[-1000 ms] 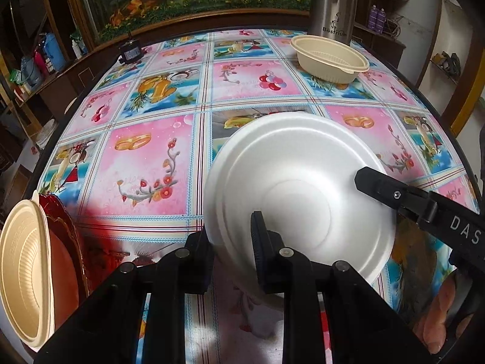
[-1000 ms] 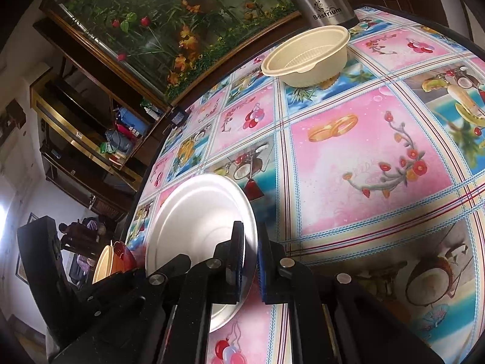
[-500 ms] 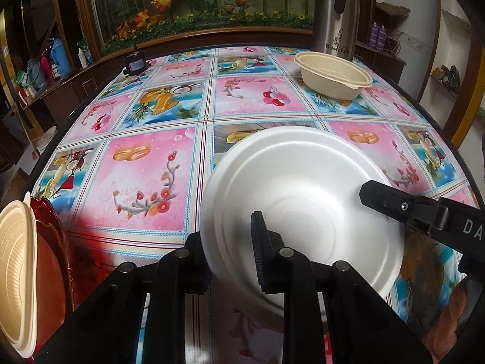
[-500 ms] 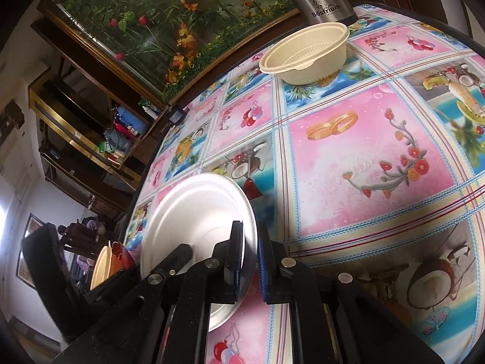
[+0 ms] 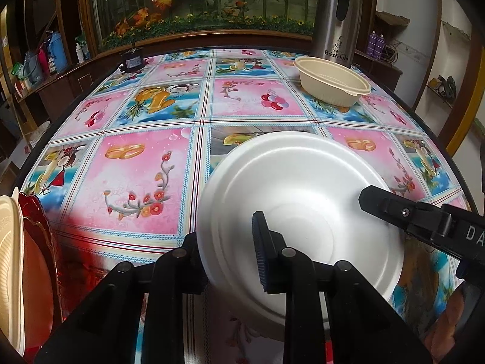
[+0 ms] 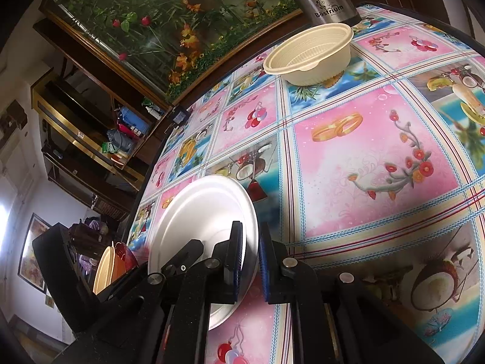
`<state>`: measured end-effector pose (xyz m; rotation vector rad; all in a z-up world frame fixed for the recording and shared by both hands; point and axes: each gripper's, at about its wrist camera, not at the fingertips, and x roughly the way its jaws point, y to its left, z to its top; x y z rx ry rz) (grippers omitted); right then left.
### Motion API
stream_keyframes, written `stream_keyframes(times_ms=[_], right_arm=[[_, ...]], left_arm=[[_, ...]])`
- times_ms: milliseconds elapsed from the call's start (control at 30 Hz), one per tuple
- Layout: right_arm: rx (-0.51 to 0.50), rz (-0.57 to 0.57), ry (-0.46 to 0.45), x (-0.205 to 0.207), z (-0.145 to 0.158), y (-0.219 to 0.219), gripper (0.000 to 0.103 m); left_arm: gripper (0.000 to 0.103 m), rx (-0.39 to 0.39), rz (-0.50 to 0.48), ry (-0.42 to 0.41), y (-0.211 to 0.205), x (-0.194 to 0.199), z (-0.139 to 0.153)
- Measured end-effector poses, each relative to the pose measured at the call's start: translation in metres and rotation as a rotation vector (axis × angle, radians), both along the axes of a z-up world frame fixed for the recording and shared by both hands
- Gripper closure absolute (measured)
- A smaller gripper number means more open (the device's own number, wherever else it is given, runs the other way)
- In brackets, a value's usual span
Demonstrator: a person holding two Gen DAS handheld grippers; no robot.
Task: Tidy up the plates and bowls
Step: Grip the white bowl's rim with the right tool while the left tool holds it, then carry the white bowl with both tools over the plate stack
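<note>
A white foam bowl [image 5: 303,200] is held above the patterned table. My left gripper [image 5: 225,242] is shut on its near-left rim. My right gripper [image 6: 250,251] is shut on the opposite rim and shows in the left wrist view [image 5: 403,215] as a black arm from the right. The bowl shows in the right wrist view [image 6: 200,212] too. A cream bowl [image 5: 332,80] stands at the far right of the table, also in the right wrist view [image 6: 309,54]. Upright plates, cream [image 5: 10,261] and red [image 5: 39,242], stand at the left edge.
A steel flask [image 5: 336,15] stands behind the cream bowl. A small black device [image 5: 132,60] sits at the table's far left edge. The table [image 5: 145,176] has a round dark rim. Shelves and a planted glass case lie beyond it.
Both grippers and the white bowl have risen and shifted slightly right. The plates at the left have slid further out of the left wrist view.
</note>
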<state>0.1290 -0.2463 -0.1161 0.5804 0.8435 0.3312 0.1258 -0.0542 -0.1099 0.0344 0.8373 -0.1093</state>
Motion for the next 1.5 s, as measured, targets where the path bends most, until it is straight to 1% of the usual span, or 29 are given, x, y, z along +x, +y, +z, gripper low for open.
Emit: stream_keyframes(times_ms=[133,300,600,733,933,1167,1500], right_arm=[[-0.001,-0.001,-0.004,0.000,0.001,0.000,0.093],[-0.005,-0.002,-0.031,-0.004,0.004,0.001,0.093],[-0.001,0.014,-0.065,-0.005,0.008,0.004,0.093],[0.003,0.033,-0.091,-0.007,0.012,0.008,0.093],[0.042,0.055,-0.131,-0.012,0.020,0.016,0.093],[0.096,0.094,-0.154,-0.017,0.031,0.044,0.092],[0.115,0.193,-0.186,-0.024,0.052,0.103,0.091]], left_arm=[[0.081,0.001,0.000,-0.016,0.001,-0.002,0.003],[0.081,0.016,-0.001,-0.052,0.000,-0.009,0.010],[0.081,0.009,0.005,-0.089,0.006,-0.017,0.020],[0.082,-0.001,0.010,-0.109,0.012,-0.023,0.028],[0.084,-0.009,0.027,-0.152,0.025,-0.037,0.048],[0.084,-0.016,0.094,-0.205,0.057,-0.054,0.069],[0.084,-0.039,0.207,-0.219,0.114,-0.071,0.079]])
